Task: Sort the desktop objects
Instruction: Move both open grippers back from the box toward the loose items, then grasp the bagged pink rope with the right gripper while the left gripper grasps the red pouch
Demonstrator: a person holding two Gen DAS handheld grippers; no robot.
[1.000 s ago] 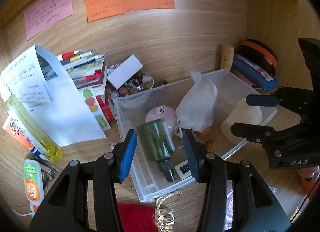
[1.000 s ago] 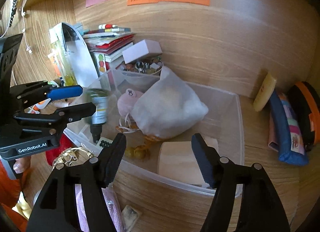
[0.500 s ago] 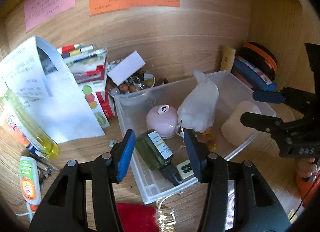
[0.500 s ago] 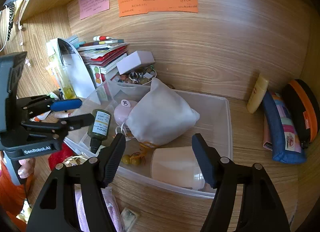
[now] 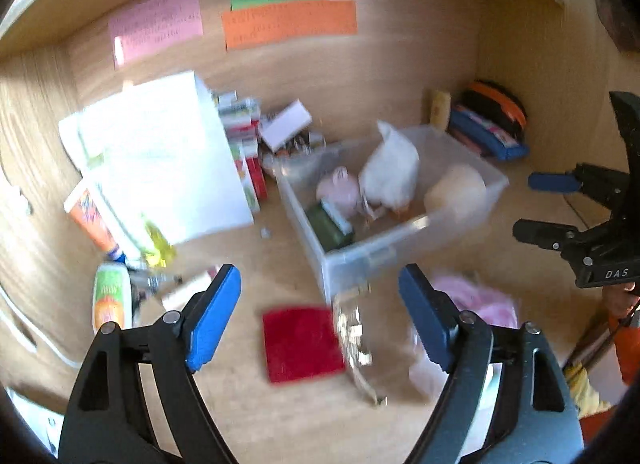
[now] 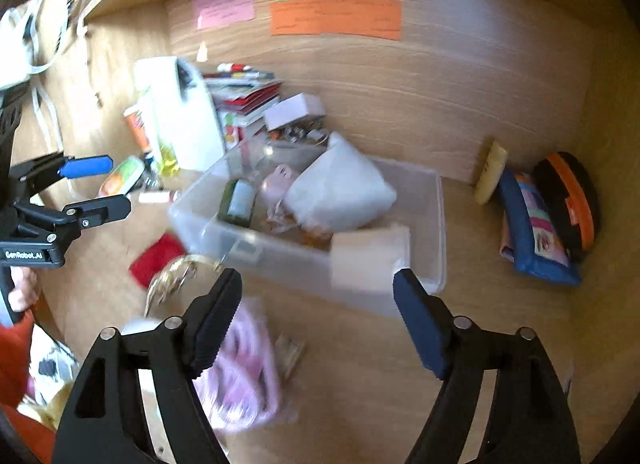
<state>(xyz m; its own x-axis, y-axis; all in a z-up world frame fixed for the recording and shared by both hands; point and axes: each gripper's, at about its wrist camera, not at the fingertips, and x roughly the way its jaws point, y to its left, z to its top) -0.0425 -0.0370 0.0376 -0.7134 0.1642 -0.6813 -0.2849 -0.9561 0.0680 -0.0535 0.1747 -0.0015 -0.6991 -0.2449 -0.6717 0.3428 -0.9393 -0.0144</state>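
Both claws, left claw [image 5: 320,316] and right claw [image 6: 318,318], gape wide and empty, short of the bin [image 5: 360,260] holding the green bottle [image 5: 328,226].

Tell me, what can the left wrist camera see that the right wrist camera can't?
Only the left wrist view shows the right gripper, open. Only the right wrist view shows the left gripper, open, and the white cords hanging on the side wall. Both show the clear bin with the green bottle and white pouch inside, and the red cloth in front.
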